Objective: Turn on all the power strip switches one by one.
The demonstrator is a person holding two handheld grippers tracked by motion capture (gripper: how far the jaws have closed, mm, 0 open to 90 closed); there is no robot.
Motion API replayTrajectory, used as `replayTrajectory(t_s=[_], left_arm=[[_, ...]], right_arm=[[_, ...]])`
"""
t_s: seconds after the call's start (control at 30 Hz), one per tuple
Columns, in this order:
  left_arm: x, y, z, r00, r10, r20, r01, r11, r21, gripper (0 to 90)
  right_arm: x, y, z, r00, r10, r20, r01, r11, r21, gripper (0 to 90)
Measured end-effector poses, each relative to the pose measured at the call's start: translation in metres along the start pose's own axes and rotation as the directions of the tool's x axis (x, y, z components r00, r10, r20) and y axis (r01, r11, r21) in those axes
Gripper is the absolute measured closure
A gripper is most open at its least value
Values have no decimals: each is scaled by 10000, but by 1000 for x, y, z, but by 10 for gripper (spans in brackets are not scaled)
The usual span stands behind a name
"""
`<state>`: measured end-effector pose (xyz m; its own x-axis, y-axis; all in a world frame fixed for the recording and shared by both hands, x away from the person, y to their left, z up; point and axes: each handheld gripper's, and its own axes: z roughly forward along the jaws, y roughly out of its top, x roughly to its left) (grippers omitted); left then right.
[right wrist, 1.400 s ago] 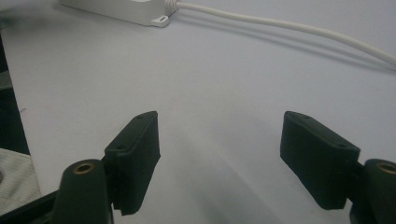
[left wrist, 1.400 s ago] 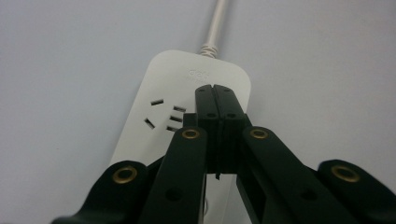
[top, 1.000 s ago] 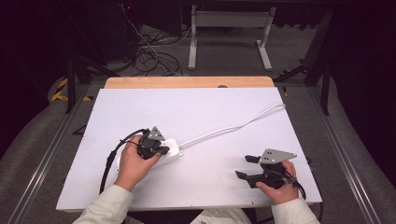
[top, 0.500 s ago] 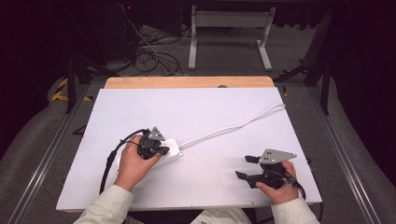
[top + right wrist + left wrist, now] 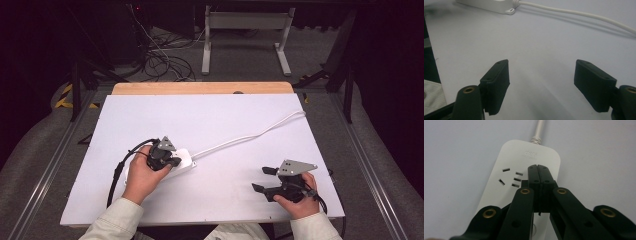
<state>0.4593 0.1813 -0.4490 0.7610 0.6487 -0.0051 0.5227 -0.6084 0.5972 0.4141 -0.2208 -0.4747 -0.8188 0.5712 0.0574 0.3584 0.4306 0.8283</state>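
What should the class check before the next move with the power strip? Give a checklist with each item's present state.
1. Left tongs closed, tips together over the power strip: ok.
2. Tips actually pressing the strip: cannot tell.
3. Right tongs open, nothing between them: ok.
4. Right tongs apart from the strip, low at the table's right: ok.
5. Cord lies loose across the table toward the far right edge, not tangled: ok.
6. Sockets free of plugs: ok for the one in the left gripper view; the rest are hidden.
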Motion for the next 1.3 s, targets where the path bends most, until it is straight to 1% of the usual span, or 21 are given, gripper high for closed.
replayTrajectory(t_s=[0.1, 0.17, 0.23, 0.47, 0.5, 0.53, 0.6, 0.63, 0.67, 0.73, 0.8, 1.03, 1.2, 1.3], left_arm=[[-1, 0, 0, 10000, 47, -73, -46, 10000, 49, 900], [-4, 1, 1, 9998, 64, -197, -62, 9999, 120, 900], [-5, 2, 1, 9991, 204, -361, -196, 9996, 211, 900], [-5, 2, 1, 9991, 222, -352, -216, 9996, 187, 900], [-5, 2, 1, 9990, 285, -344, -280, 9995, 140, 900], [-5, 1, 0, 9989, 310, -347, -313, 9995, -78, 900], [-2, 1, -4, 9999, 19, -146, -22, 9998, -213, 900], [0, 1, -8, 9999, -94, -130, 87, 9988, -492, 899], [0, 2, -13, 9999, -157, -26, 154, 9975, -689, 899], [0, 3, -22, 9999, -140, -75, 133, 9964, -832, 899], [-1, 4, -26, 9999, -148, -60, 141, 9951, -983, 899], [-6, 5, -31, 10000, -41, 36, 44, 9943, -1063, 899], [-7, 7, -34, 10000, 49, -17, -51, 9942, -1076, 899], [-6, 7, -34, 10000, 37, -21, -39, 9937, -1120, 899]], right_arm=[[0, 0, 0, 10000, 19, -2, -19, 10000, -3, 292], [0, 0, 0, 10000, 7, 1, -7, 10000, 9, 292], [-1, 0, 0, 10000, 10, 10, -10, 10000, 19, 292], [-1, -1, 0, 10000, 25, 22, -25, 10000, 12, 292], [-1, -1, 0, 10000, 20, 19, -20, 10000, 9, 292], [-1, -1, 0, 10000, 19, 16, -19, 10000, -5, 292], [-1, 0, -1, 10000, 39, 41, -39, 10000, -48, 292], [-2, -1, -1, 10000, 48, 34, -48, 10000, -66, 292], [-2, -1, -2, 10000, 49, 52, -49, 10000, -60, 292], [-3, -1, -1, 10000, 78, 51, -78, 10000, -58, 292], [-3, -1, -1, 10000, 69, 49, -69, 10000, -40, 292], [-2, -1, -2, 10000, 25, 46, -25, 10000, -63, 292], [-2, -1, -1, 10000, 18, 43, -18, 10000, -36, 292], [-2, -1, -2, 10000, 13, 52, -13, 10000, -36, 292]])
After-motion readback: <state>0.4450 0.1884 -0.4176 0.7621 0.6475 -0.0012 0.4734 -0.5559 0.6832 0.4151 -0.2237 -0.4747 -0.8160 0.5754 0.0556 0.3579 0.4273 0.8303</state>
